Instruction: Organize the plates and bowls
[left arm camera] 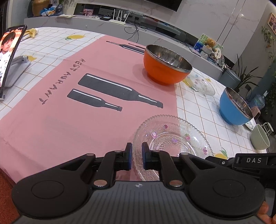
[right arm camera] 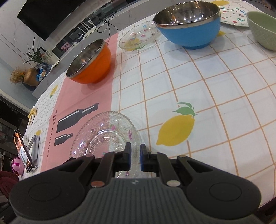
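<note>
A clear glass plate with small flower prints sits at the pink mat's near right corner; it also shows in the right wrist view. My left gripper is shut on its left rim. My right gripper is shut on its right rim. An orange steel-lined bowl stands on the mat's far end. A second glass plate lies beyond it. A blue steel-lined bowl, a pale green bowl and a white printed plate stand at the right.
A pink mat with bottle prints covers part of the lemon-print checked tablecloth. A phone on a stand is at the left edge. A grey counter with clutter runs behind the table.
</note>
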The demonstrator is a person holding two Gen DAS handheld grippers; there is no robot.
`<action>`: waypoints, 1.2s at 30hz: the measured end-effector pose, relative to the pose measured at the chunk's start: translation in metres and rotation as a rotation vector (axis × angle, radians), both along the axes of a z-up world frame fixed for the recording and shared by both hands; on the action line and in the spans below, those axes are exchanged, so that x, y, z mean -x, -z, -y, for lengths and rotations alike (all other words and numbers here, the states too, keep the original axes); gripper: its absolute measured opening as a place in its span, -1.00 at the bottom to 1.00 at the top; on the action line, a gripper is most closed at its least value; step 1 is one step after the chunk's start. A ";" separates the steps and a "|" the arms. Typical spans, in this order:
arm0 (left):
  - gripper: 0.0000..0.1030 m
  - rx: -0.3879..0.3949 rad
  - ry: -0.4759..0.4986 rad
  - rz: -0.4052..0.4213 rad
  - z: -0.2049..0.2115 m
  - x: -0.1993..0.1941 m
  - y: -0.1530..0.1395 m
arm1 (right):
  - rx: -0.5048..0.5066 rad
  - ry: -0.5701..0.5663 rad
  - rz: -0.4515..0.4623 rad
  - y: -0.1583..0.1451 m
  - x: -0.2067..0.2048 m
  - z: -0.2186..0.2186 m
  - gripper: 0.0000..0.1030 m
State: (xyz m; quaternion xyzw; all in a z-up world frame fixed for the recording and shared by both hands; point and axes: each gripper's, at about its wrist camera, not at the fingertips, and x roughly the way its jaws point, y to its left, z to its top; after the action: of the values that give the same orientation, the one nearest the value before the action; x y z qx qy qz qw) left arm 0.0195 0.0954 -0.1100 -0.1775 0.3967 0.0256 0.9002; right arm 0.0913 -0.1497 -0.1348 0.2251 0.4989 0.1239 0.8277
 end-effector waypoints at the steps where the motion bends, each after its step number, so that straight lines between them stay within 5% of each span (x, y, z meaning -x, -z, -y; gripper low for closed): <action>1: -0.76 -0.002 0.001 0.000 0.000 0.000 0.000 | 0.005 -0.003 0.001 0.000 0.000 -0.001 -0.83; 13: -0.76 -0.049 0.001 0.017 0.003 0.003 -0.007 | 0.033 0.003 -0.011 -0.007 0.002 0.001 -0.78; 23: -0.53 -0.102 -0.002 0.105 0.002 0.013 -0.039 | 0.012 0.067 0.040 -0.034 0.006 0.018 -0.63; 36: -0.33 -0.178 0.131 0.268 0.030 -0.005 -0.106 | 0.065 0.077 0.294 -0.106 -0.002 0.031 -0.02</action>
State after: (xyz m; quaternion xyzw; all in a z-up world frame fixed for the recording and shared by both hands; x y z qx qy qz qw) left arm 0.0241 0.0659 -0.0039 -0.0729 0.2803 -0.0220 0.9569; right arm 0.0936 -0.1802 -0.0285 0.1969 0.3673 0.1073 0.9027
